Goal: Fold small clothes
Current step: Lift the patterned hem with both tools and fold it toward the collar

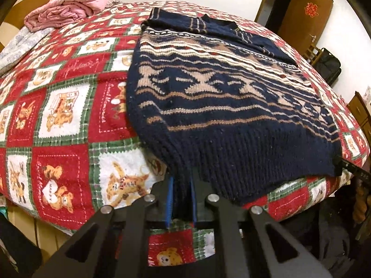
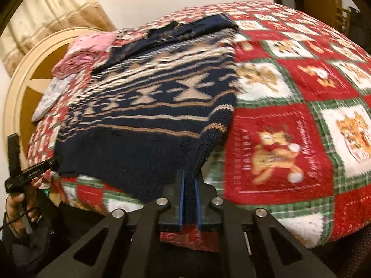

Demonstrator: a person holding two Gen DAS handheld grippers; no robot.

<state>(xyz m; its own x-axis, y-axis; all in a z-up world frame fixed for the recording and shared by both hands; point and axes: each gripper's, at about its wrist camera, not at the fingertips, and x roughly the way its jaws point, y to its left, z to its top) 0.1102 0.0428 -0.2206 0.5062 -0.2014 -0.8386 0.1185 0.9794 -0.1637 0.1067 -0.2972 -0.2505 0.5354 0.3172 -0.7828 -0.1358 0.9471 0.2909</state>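
A navy knitted sweater [image 1: 222,106] with tan and white patterns lies on the bed, collar far, ribbed hem near; its sleeves are folded over the chest. My left gripper [image 1: 182,185] is shut on the hem's left corner. My right gripper [image 2: 190,185] is shut on the hem's right corner, where a sleeve cuff [image 2: 220,120] lies folded over the sweater [image 2: 148,115]. The right gripper's tip also shows at the hem's far right in the left wrist view [image 1: 354,169]. The left gripper and the hand holding it show at the left of the right wrist view [image 2: 30,169].
The bed carries a red, green and white patchwork bear blanket [image 1: 60,106]. A pink folded garment [image 1: 62,9] and a pale cloth [image 1: 20,44] lie at the far left by the round headboard [image 2: 23,78]. A brown door [image 1: 306,16] and a dark bag [image 1: 329,67] stand beyond the bed.
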